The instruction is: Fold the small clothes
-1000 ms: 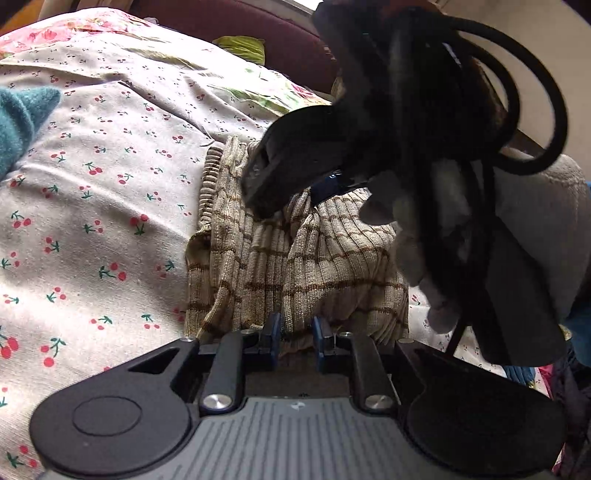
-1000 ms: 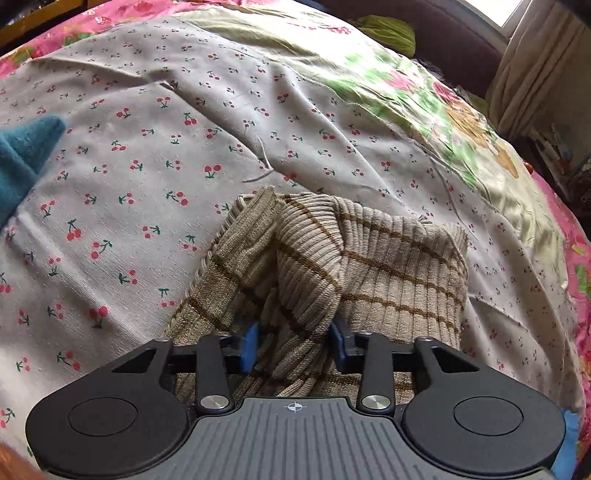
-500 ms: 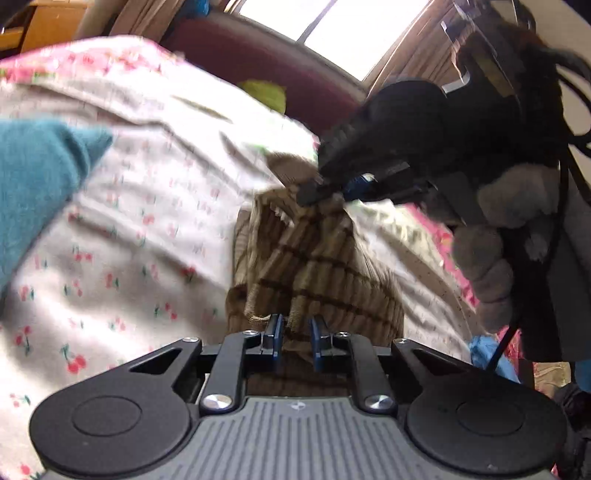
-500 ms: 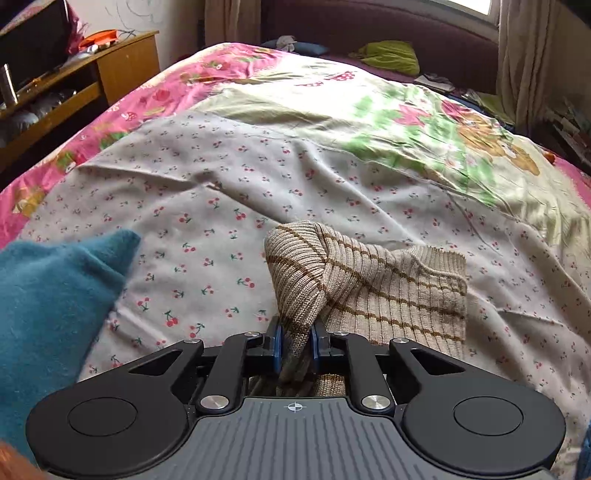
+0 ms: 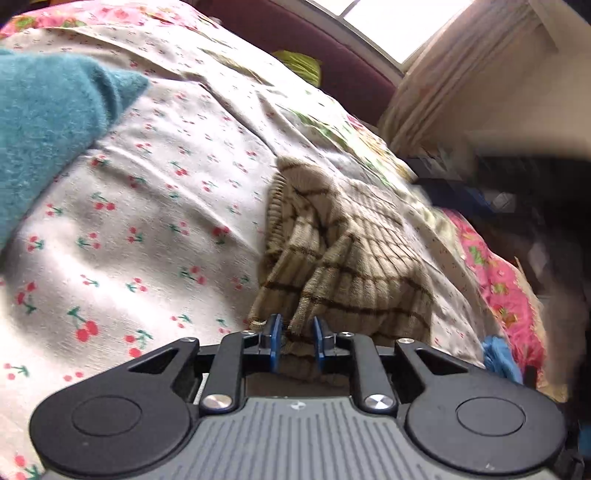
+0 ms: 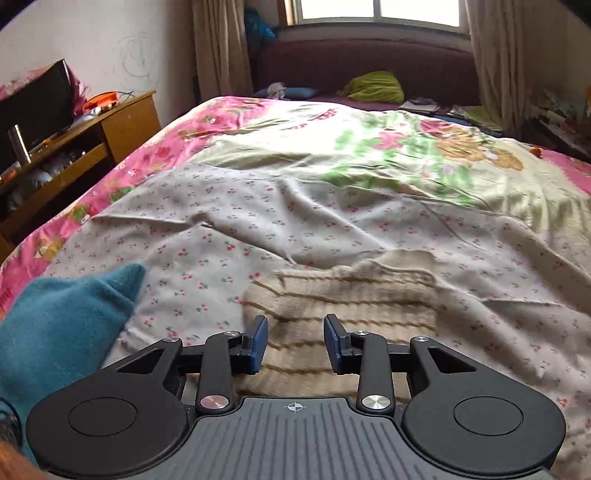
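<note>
A fold of the striped sweater [image 5: 343, 254] seems pinched by the opening left gripper [image 5: 296, 341]; nothing is held between the right gripper [image 6: 295, 343] jaws, which are opening above it.

Both wrist cameras look forward along their fingers — the left sits low and close over the striped knit garment [image 5: 343, 258], the right higher, facing the window [image 6: 376, 11]. Both share the garment, the cherry-print sheet [image 5: 147, 221] and the teal cloth [image 6: 62, 325].
</note>
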Demonstrator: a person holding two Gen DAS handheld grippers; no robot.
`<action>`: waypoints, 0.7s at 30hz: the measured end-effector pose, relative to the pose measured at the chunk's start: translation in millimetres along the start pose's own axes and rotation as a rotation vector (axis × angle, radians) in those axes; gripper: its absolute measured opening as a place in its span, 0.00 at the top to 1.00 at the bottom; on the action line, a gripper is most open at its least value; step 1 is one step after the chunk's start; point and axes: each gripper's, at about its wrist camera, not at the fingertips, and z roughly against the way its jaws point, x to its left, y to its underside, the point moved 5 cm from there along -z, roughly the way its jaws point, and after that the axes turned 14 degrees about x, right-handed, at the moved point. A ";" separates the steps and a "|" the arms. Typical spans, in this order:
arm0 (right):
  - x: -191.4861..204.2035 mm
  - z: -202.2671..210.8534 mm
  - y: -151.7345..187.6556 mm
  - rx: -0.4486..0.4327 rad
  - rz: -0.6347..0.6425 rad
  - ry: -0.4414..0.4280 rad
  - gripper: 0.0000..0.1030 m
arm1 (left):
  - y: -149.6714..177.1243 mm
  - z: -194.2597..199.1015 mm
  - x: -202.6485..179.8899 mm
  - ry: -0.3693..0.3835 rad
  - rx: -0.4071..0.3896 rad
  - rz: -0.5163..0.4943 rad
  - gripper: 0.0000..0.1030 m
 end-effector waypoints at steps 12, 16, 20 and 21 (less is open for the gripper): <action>-108.7 -25.1 135.3 0.085 -0.317 -0.276 0.61 | -11.3 42.1 -35.1 -0.138 -0.173 -0.097 0.60; -111.6 -46.6 123.8 0.078 -0.363 -0.427 0.55 | -30.4 20.2 -67.0 -0.152 -0.123 -0.205 0.59; -107.8 -58.1 120.9 0.114 -0.380 -0.484 0.80 | -48.7 -12.1 -90.7 -0.164 -0.083 -0.315 0.58; -108.6 -56.3 122.1 0.127 -0.376 -0.474 0.85 | -55.1 -23.6 -91.0 -0.218 -0.067 -0.325 0.58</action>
